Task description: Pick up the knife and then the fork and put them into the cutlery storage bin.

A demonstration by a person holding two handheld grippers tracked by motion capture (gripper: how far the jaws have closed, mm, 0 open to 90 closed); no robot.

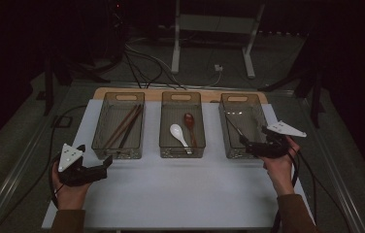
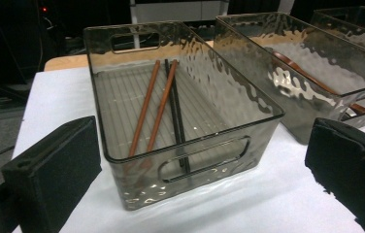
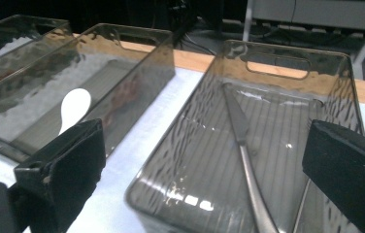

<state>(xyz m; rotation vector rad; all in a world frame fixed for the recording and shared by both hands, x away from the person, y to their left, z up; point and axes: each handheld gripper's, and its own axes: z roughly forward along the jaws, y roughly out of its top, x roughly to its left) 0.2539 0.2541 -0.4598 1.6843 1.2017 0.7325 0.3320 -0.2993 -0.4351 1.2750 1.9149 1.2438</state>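
Three see-through bins sit in a row on the white bench (image 1: 180, 194). The left bin (image 1: 101, 141) has two brown chopsticks (image 1: 122, 127) and a black pair lying in it. In the left gripper view the brown chopsticks (image 2: 152, 109) lie side by side, with the black ones just beside them. The middle bin (image 1: 165, 145) holds a white spoon (image 1: 177, 133) and a brown spoon (image 1: 190, 124), which lie close together. The right bin (image 1: 229, 145) holds a metal knife (image 3: 241, 141), which lies along the bottom of the bin. A thin metal handle lies just beside it near the bin's front edge, but I cannot tell what it is.

The left hand-held gripper (image 1: 107, 165) is low over the bench, just in front of the left bin. Its jaws stand wide apart and nothing is between them. In its own view the left bin (image 2: 190, 160) sits between the two black jaws, but they do not touch it.

The right hand-held gripper (image 1: 243, 141) is at the front right corner of the right bin. Its jaws are spread wide and hold nothing. In its own view the knife lies in the bin below and between the jaws, apart from them.

A person's hand holds each hand-held gripper from the near side of the bench.
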